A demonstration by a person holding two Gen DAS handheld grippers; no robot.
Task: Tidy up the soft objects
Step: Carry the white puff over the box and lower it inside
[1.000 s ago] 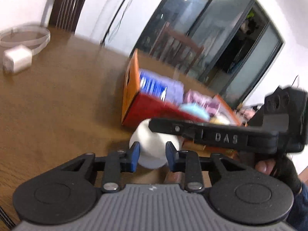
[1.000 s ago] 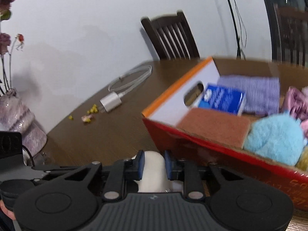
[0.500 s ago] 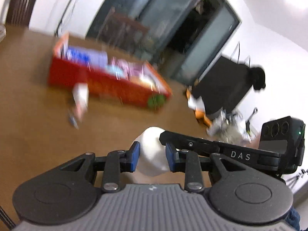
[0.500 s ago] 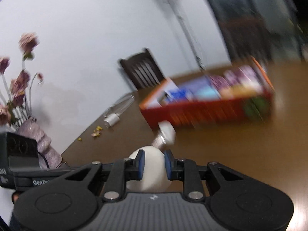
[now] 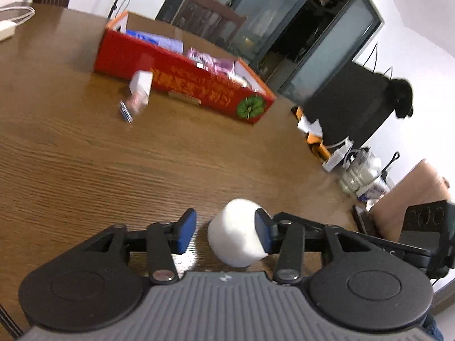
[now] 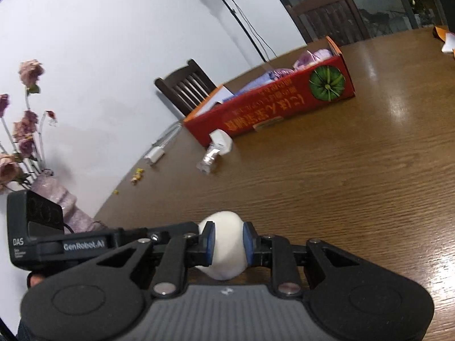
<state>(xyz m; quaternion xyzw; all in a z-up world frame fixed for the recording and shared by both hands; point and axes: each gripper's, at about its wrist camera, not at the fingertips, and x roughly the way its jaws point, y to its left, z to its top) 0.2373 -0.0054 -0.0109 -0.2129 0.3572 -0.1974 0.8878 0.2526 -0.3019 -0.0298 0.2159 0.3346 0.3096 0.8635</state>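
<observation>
From the left wrist view, my left claw [image 5: 224, 231] stands spread apart around the white soft roll [image 5: 237, 236]; one blue pad touches its right side, the other is clear of it. The roll hangs low over the worktop [image 5: 85, 170], with the right claw's arm reaching in from the right. The red box [image 5: 182, 82] sits well apart ahead, with a small white packet [image 5: 138, 92] just before its front wall.

From the right wrist view, my right claw [image 6: 227, 245] is clamped on the roll [image 6: 226, 248], pads pressing both sides. I judge I should hold this squeeze gently so the roll doesn't bulge out, and carry it high over the box's [image 6: 270, 108] near wall. Bare worktop [image 6: 341, 176] between gives free room; the packet [image 6: 219, 149] and the worktop's left edge are what to steer around
</observation>
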